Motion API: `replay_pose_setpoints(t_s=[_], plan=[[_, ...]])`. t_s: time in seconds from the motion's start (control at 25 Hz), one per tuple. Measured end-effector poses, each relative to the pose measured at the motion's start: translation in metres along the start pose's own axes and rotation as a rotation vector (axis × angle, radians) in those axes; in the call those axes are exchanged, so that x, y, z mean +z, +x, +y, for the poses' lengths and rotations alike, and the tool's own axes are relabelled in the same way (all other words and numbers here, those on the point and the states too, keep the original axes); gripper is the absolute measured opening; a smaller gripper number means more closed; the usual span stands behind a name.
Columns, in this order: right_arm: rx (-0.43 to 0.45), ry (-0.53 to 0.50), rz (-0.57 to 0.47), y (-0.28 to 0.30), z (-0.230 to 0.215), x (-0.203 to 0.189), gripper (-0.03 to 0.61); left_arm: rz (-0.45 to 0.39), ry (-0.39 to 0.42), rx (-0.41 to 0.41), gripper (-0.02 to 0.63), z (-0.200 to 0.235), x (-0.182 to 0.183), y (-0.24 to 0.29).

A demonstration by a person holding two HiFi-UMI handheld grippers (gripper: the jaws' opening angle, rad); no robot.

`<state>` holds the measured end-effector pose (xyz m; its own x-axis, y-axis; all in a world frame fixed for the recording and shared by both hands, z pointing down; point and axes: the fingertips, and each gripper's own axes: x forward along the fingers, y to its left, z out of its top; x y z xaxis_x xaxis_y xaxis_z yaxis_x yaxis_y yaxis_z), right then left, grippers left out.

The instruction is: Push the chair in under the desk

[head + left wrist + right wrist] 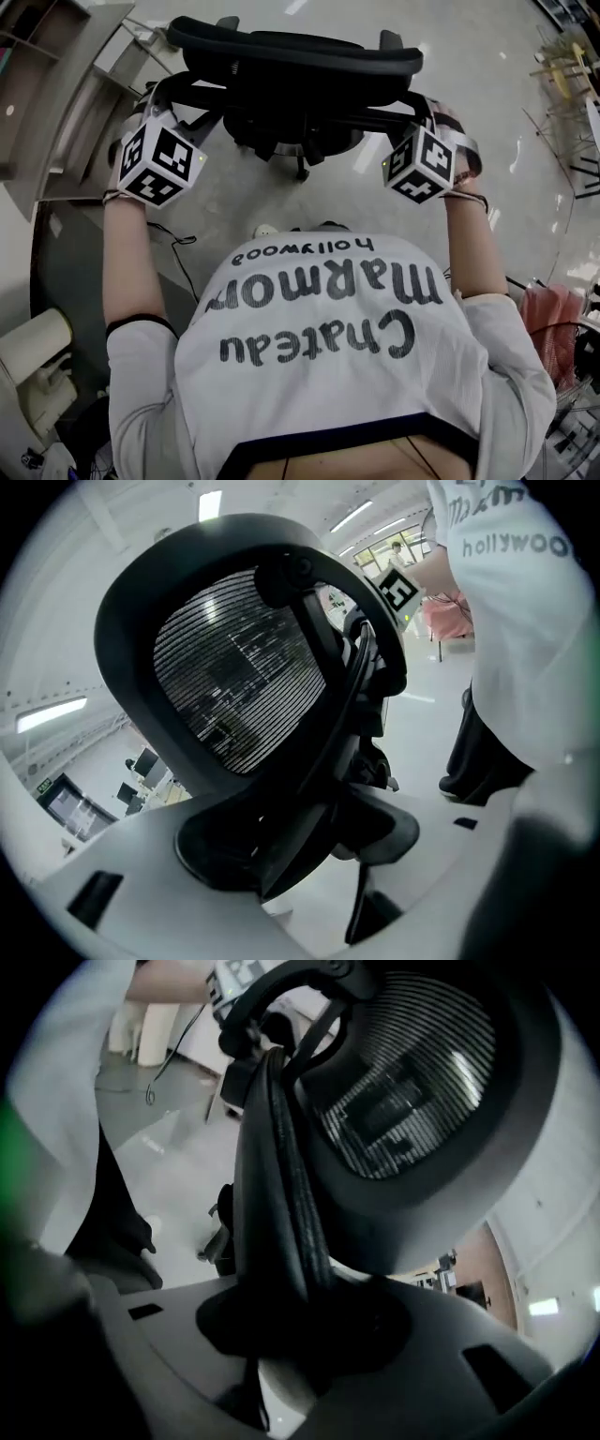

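Pale office floor (234, 202), black mesh-backed chair (291, 56) — left gripper (300, 844), right gripper (309, 1335) clamped on its back

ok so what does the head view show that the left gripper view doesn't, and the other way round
Only the head view: the shelving at the left and both of the person's forearms reaching to the black chair from above.
Only the left gripper view: the backrest mesh, the left gripper clamped on the back frame, and distant desks with monitors.
Both: the chair, the right gripper with its marker cube, and the white shirt.
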<state>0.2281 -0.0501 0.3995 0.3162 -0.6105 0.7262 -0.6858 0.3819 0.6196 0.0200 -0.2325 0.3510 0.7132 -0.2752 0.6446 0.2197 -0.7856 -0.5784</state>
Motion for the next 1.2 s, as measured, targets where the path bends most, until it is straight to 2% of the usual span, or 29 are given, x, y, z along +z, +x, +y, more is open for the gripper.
replay_pose_setpoints(t_s=[0.04,0.08,0.4,0.68,0.92,1.2], plan=[[-0.016,-0.05,0.005,0.006,-0.001,0.003,0.166,0.011,-0.019,0.014,0.27,-0.002,-0.003,-0.005],[-0.009,-0.078,-0.009,0.011,-0.003,0.006,0.169,0.027,-0.036,0.029,0.27,-0.005,-0.005,-0.009],[0.048,-0.184,-0.142,0.023,-0.013,0.026,0.164,0.115,-0.133,0.122,0.272,-0.018,-0.012,-0.031],[0.087,-0.285,-0.231,0.027,0.014,0.084,0.168,0.174,-0.227,0.194,0.272,-0.039,-0.059,-0.082],[0.116,-0.364,-0.311,0.029,0.041,0.138,0.17,0.311,-0.32,0.256,0.276,-0.057,-0.102,-0.123],[0.151,-0.452,-0.405,0.028,0.062,0.19,0.173,0.4,-0.419,0.321,0.278,-0.074,-0.133,-0.163]])
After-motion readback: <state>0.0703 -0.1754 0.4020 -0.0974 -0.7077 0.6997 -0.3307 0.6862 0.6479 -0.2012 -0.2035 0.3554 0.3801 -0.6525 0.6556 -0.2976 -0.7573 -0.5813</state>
